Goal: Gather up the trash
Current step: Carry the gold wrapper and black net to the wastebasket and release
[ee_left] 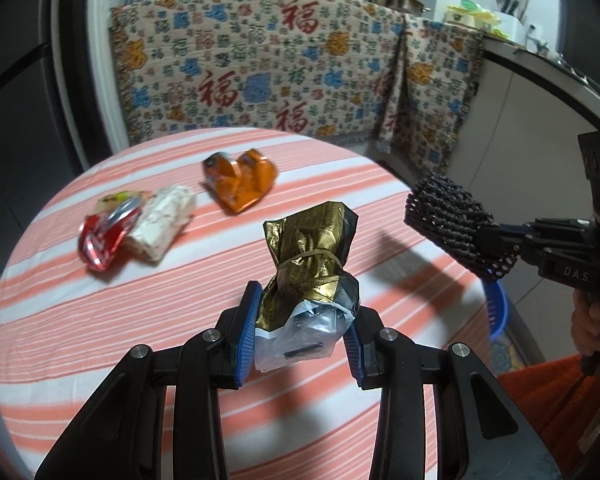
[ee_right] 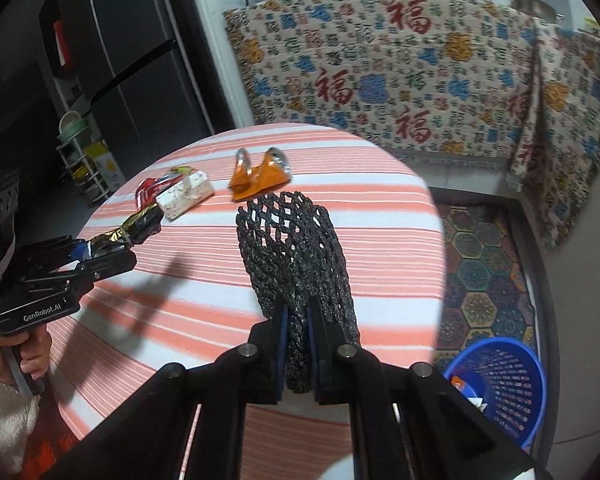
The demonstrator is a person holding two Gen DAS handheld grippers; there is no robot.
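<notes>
My left gripper [ee_left: 302, 320] is shut on a crumpled gold and black foil bag [ee_left: 314, 256], held above the striped table. The same bag [ee_right: 140, 224] shows at the left of the right wrist view. My right gripper [ee_right: 298, 344] is shut on a black foam net sleeve [ee_right: 296, 248], which also appears at the right of the left wrist view as the net sleeve [ee_left: 454, 224]. On the table lie a crushed orange can [ee_left: 240, 184], a white wrapper [ee_left: 162, 226] and a red and silver wrapper [ee_left: 104, 236]. A blue basket [ee_right: 500, 384] stands on the floor to the right.
The round table [ee_left: 100, 340] has a pink and white striped cloth. Behind it hangs a patterned cloth [ee_left: 280, 64] over a counter with pans. A dark fridge [ee_right: 132, 64] stands at the far left. A patterned floor mat [ee_right: 484, 264] lies right of the table.
</notes>
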